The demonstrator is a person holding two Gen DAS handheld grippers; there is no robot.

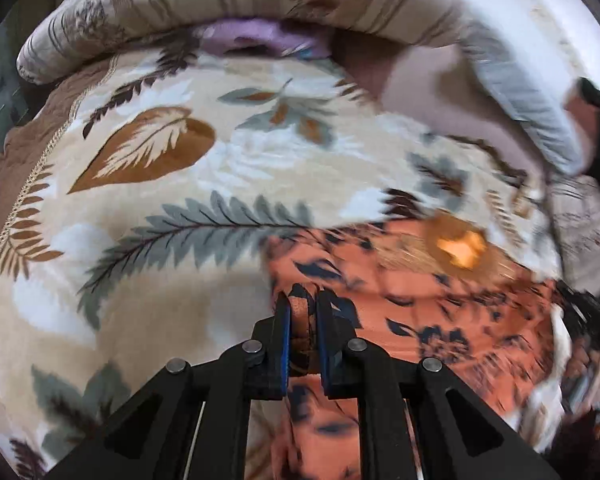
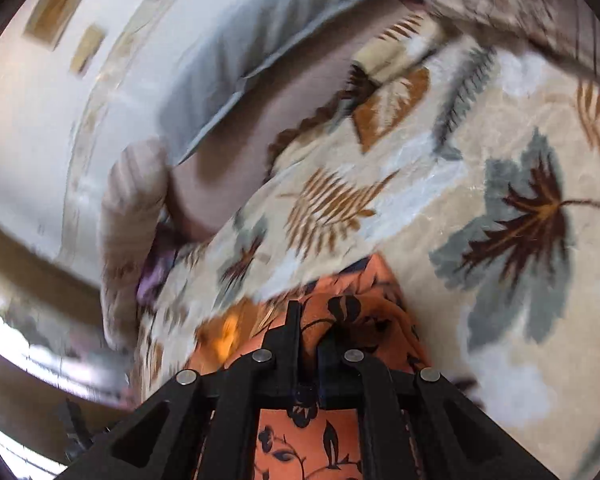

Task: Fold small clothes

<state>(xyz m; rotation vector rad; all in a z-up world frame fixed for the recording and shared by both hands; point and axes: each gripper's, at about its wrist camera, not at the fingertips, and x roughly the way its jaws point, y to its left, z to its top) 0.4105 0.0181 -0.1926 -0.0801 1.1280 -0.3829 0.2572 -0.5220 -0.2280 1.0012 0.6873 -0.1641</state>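
Observation:
An orange garment with a dark floral print (image 1: 428, 312) lies on a leaf-patterned blanket (image 1: 204, 184). My left gripper (image 1: 303, 300) is shut on a bunched edge of the orange garment at its left side. In the right wrist view my right gripper (image 2: 312, 320) is shut on a fold of the same orange garment (image 2: 364, 312), which drapes under and between the fingers. The view is motion-blurred. A bright orange patch (image 1: 458, 246) shows on the cloth.
A rolled striped quilt (image 1: 204, 4) runs along the far edge of the bed, with a purple cloth (image 1: 260, 38) tucked beneath it. A grey-blue pillow (image 2: 240, 56) lies beside the blanket. A pale wall (image 2: 24, 92) stands beyond.

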